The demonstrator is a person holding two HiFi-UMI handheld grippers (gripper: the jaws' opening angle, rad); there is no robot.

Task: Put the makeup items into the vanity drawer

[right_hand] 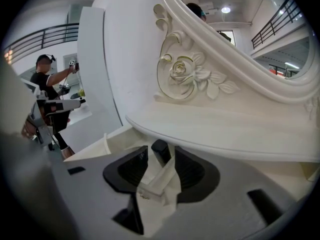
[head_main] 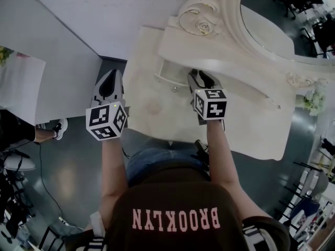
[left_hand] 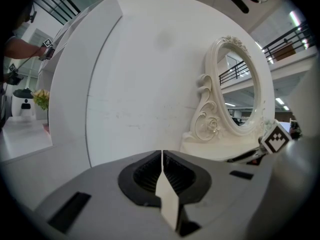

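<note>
The cream vanity [head_main: 152, 106] has its small drawer [head_main: 168, 77] pulled out under the mirror shelf. My right gripper [head_main: 203, 78] hangs over that drawer with its jaws apart. In the right gripper view a dark, stubby makeup item [right_hand: 160, 147] sits just past the tips of my right gripper [right_hand: 160, 155], down in the drawer [right_hand: 106, 145], and the pads do not press on it. My left gripper [head_main: 111, 77] is shut and empty, held off the vanity's left edge. In the left gripper view my left gripper [left_hand: 162, 156] shows closed jaws and points at the white wall.
An ornate oval mirror [head_main: 272, 27] with a carved rose [right_hand: 181, 71] rises behind the drawer. A white partition wall [head_main: 63, 41] stands to the left, and grey floor [head_main: 68, 161] lies beyond. Another person [right_hand: 47, 79] stands far off at the left.
</note>
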